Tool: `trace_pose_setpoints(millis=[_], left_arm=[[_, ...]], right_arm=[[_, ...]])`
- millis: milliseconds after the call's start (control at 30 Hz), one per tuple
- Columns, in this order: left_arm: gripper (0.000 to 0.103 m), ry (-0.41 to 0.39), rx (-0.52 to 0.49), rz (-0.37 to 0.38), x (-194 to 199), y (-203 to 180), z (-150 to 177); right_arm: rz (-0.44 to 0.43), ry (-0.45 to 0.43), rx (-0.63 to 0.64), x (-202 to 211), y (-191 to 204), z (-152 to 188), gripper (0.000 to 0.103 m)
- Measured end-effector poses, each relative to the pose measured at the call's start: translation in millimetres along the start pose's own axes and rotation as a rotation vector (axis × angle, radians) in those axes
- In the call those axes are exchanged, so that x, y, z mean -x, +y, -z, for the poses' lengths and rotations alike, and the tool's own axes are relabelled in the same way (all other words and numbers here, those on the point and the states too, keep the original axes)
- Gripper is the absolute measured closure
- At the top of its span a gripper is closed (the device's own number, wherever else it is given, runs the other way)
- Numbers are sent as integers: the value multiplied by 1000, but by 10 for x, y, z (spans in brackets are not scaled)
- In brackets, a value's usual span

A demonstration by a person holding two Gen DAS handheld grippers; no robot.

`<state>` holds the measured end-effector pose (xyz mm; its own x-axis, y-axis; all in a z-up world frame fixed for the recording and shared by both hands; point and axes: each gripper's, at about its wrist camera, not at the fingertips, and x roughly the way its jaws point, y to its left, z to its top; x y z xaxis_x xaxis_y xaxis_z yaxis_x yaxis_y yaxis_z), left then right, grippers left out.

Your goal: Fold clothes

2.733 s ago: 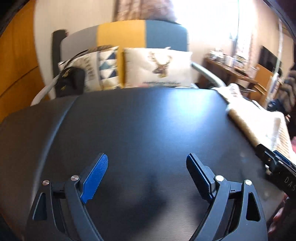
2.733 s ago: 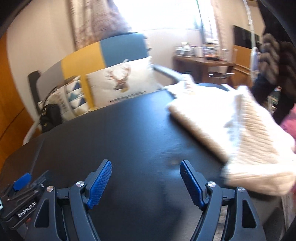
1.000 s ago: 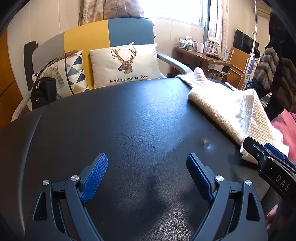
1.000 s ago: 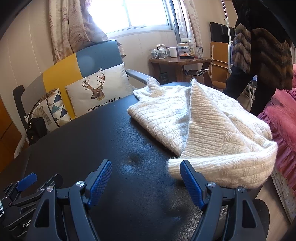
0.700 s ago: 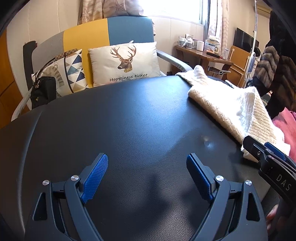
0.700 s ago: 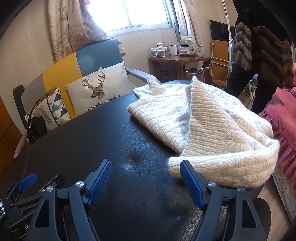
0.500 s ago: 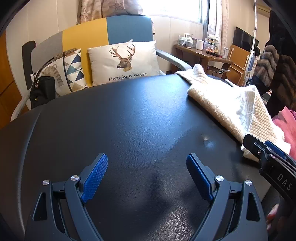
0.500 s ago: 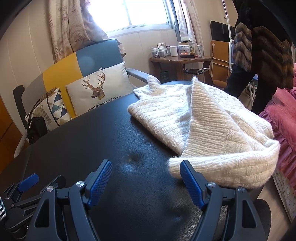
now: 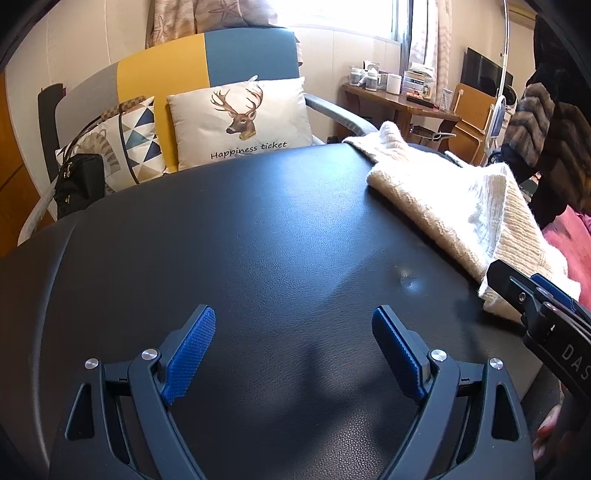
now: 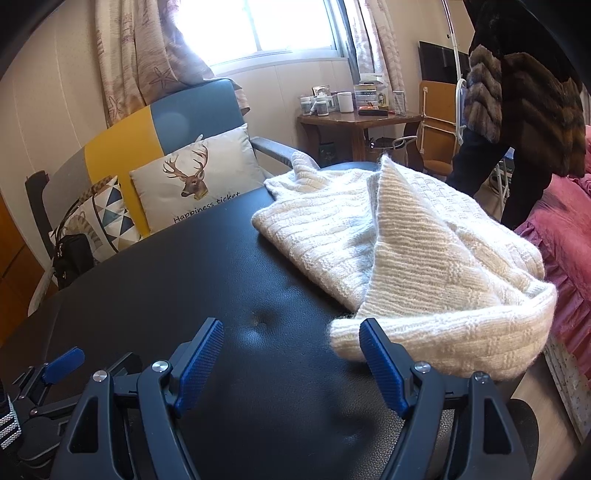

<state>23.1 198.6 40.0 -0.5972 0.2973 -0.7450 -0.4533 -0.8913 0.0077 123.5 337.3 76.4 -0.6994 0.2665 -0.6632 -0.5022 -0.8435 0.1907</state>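
— Two grippers, how do they stand?
— Both spread apart and holding nothing. The left gripper [image 9: 293,345] hangs over bare black table [image 9: 240,240]; the right gripper [image 10: 291,345] has its right pad at the near hem of the sweater [image 10: 406,254].
— Where's the sweater?
— Bunched on the table's right side, one flap folded over, beyond it a deer pillow [image 10: 199,177] on the sofa.

Bright daylight pours from the window [image 10: 258,26] at twelve o'clock, blown out to white in both views, and lays a soft sheen across the black table [image 9: 258,229]. Soft shadows fall on the table under each gripper's fingers. Both pictures are sharp, with strong fisheye bending and dark vignetted corners at ten and two o'clock.
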Motion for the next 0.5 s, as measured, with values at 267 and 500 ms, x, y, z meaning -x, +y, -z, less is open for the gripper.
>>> trace_pose_setpoints(millis=[267, 500], left_arm=[[13, 2, -16, 6, -59, -99, -64], [13, 3, -11, 23, -164, -182, -145]], right_arm=[[-11, -35, -1, 58, -59, -90, 25], [-7, -53, -3, 42, -139, -151, 25]])
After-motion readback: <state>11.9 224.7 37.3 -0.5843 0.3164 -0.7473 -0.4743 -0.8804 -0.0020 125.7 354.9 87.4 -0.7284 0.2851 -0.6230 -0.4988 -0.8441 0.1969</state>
